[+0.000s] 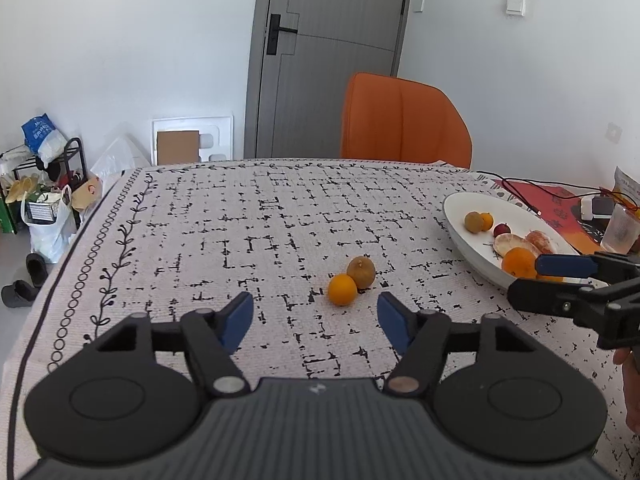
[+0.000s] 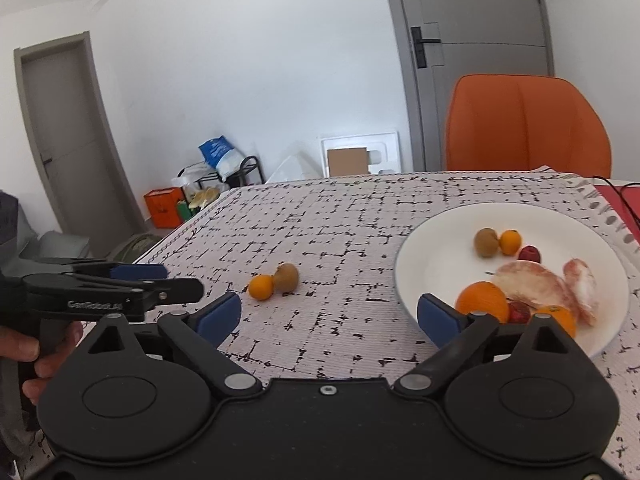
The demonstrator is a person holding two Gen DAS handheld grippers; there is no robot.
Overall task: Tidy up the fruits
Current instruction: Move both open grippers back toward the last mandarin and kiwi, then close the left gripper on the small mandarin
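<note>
A small orange (image 1: 342, 289) and a brown kiwi (image 1: 361, 272) lie touching on the patterned tablecloth, also in the right wrist view as orange (image 2: 261, 287) and kiwi (image 2: 287, 277). A white plate (image 2: 432, 236) at the right holds a large orange (image 2: 482, 301), a kiwi (image 2: 486, 242), a small orange (image 2: 510, 242), red fruits and peeled pomelo pieces (image 2: 528, 280). My left gripper (image 1: 315, 314) is open and empty, just short of the loose pair. My right gripper (image 2: 329, 316) is open and empty, by the plate's near rim; it shows in the left wrist view (image 1: 538, 278).
An orange chair (image 1: 404, 120) stands behind the table's far edge. Cables, a glass (image 1: 620, 229) and a red mat (image 1: 552, 200) lie at the far right. Bags and a rack (image 1: 48, 184) are on the floor at the left. A grey door (image 1: 324, 52) is behind.
</note>
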